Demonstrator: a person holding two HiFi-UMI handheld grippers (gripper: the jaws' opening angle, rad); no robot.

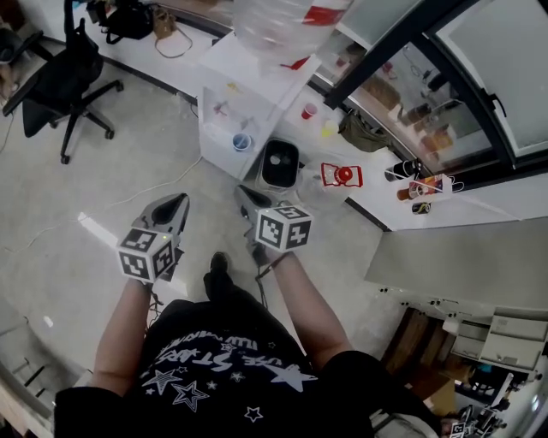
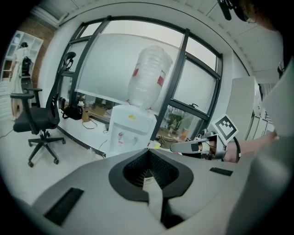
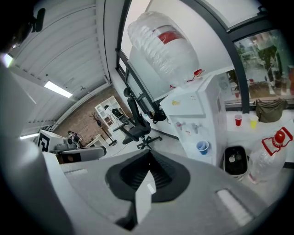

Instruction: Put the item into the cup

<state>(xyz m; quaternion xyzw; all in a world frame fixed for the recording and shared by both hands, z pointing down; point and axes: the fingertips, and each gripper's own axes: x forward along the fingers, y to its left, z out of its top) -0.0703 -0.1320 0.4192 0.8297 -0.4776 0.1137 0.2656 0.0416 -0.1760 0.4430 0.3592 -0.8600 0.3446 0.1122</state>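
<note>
Left gripper (image 1: 176, 200) is held in the air on the near side of the dispenser (image 1: 244, 98), a little to its left. Its own view shows the jaws pressed together with nothing between them. The right gripper (image 1: 245, 193) is held just beside it, nearly straight in front of the dispenser. Its jaws are likewise closed on nothing. Both point toward the dispenser and are well short of it.

Far left of the dispenser, a black chair (image 1: 62, 85) stands on the pale floor. A black bag (image 1: 128, 19) lies on the low white ledge behind it. The white dispenser stands against that ledge with a big clear jug (image 1: 276, 26) upside down on top. The jug has a red label.

A blue cup (image 1: 242, 141) stands upright on the dispenser's front shelf, below the taps. It is well apart from both grippers. I cannot make out anything inside it. I cannot tell which thing is the item, and neither gripper holds one.

Just right of the dispenser, a black bin (image 1: 280, 162) stands on the floor, and some scraps show inside it. Behind the bin, a red cup (image 1: 309, 110) and a yellow cup (image 1: 329, 128) stand on the ledge. They are near each other, with the red one closer to the dispenser. Further right, a clear bottle (image 1: 341, 175) with a red cap and label is on the floor beside the bin. A green bag (image 1: 364, 133) lies on the ledge beyond it, under the dark window frame.
</note>
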